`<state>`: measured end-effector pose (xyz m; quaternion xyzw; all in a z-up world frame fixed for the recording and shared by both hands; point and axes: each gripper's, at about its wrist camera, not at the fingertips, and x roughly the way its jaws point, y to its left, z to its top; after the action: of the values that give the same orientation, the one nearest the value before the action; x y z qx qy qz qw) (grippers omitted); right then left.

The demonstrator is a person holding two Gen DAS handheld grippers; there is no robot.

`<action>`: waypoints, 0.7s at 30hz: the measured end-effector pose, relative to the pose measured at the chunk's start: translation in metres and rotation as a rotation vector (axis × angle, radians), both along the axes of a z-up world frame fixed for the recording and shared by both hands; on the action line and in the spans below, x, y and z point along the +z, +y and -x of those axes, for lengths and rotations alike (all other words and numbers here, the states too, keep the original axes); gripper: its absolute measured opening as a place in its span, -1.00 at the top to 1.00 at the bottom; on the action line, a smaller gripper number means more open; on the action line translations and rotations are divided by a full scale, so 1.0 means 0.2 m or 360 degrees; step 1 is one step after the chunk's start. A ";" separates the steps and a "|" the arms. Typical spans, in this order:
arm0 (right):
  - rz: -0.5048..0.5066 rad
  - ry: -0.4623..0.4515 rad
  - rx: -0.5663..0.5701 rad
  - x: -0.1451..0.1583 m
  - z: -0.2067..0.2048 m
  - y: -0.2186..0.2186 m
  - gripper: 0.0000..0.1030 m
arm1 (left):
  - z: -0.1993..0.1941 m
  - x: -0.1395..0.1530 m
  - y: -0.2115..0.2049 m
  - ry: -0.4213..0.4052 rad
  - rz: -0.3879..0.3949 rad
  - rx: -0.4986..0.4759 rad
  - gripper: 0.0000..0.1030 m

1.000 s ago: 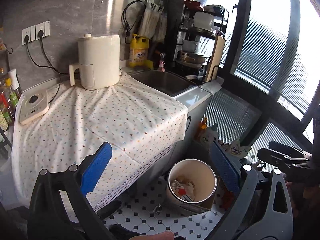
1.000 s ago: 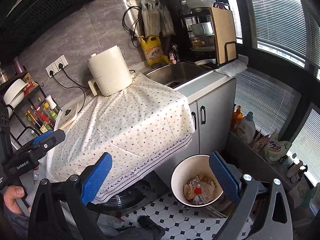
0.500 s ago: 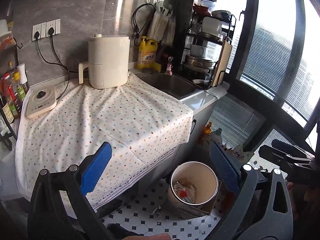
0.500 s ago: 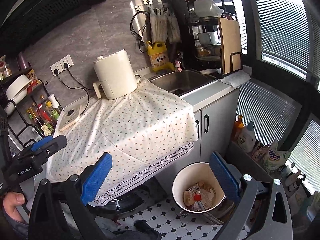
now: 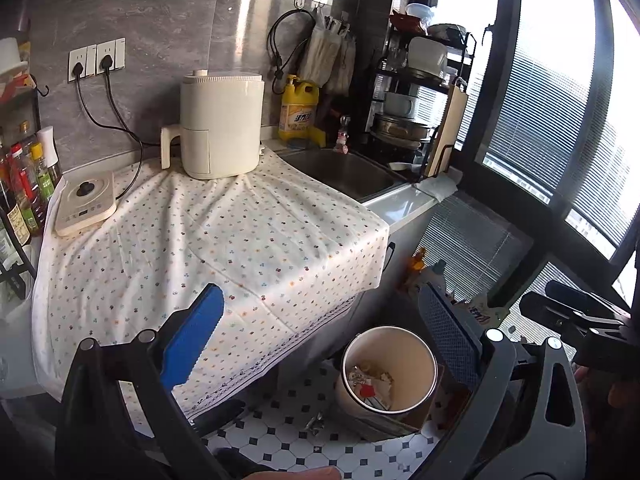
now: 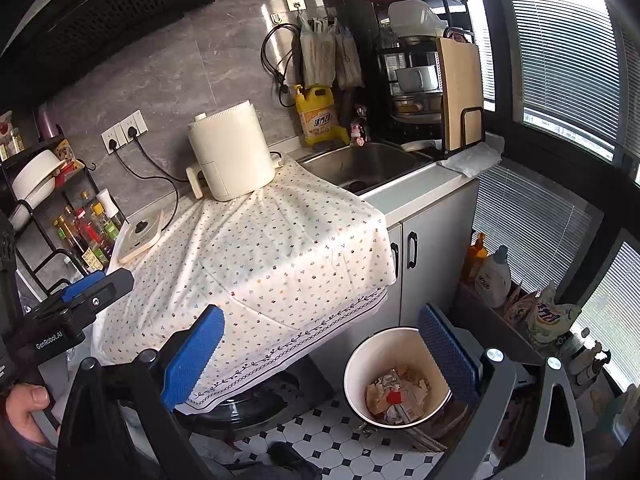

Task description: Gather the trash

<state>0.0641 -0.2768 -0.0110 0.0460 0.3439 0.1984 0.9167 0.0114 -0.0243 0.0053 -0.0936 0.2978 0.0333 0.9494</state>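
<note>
- A rack of sauce bottles (image 6: 86, 236) stands at the far left, against the grey wall.
- Just beside it, a flat cream appliance with a black knob (image 5: 85, 202) lies on the counter (image 5: 404, 205), its cord running up to the wall sockets (image 5: 97, 58).
- The left gripper (image 5: 320, 344) is empty, its blue-padded jaws spread wide above the floor; in the right wrist view it shows at the left edge (image 6: 76, 304) with a hand (image 6: 24, 404) on its grip.
- A dotted cloth (image 6: 272, 260) covers the counter and hangs over its front edge.
- A cream air fryer (image 5: 220, 124) stands on the back of the cloth, handle to the left.
- A yellow detergent bottle (image 6: 318, 118) sits by the wall, next to the steel sink (image 6: 360, 166).
- The right gripper (image 6: 320, 348) is likewise spread apart and holds nothing.
- The trash (image 6: 396, 398), crumpled paper and wrappers with a red scrap, lies inside the white bin (image 6: 362, 354) on the tiled floor (image 5: 288, 436), below the counter's corner.
- One small foil scrap (image 5: 316, 423) lies on the tiles just beside the bin.
- A dish rack with a cutting board (image 6: 460, 92) stands right of the sink, near the blinds.
</note>
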 end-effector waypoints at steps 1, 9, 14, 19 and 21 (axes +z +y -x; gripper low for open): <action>-0.0002 0.0001 0.0000 0.00 0.00 0.00 -0.85 | 0.00 0.00 0.00 0.0000 0.0001 0.0003 -0.88; 0.0012 0.0001 0.0016 0.00 -0.01 0.04 -0.85 | 0.01 0.01 0.03 -0.0017 0.0010 0.0027 -0.88; 0.0025 -0.0008 0.0013 0.00 -0.01 0.05 -0.85 | 0.02 0.01 0.04 -0.0023 0.0015 0.0023 -0.88; 0.0028 -0.0008 0.0011 0.00 -0.01 0.07 -0.85 | 0.01 0.01 0.04 -0.0013 0.0014 0.0019 -0.88; 0.0029 -0.0006 0.0011 0.00 -0.01 0.07 -0.85 | 0.01 0.01 0.05 -0.0012 0.0011 0.0021 -0.88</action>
<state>0.0666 -0.2632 -0.0119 0.0361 0.3442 0.1985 0.9170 0.0094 -0.0148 0.0078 -0.0988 0.2937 0.0381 0.9500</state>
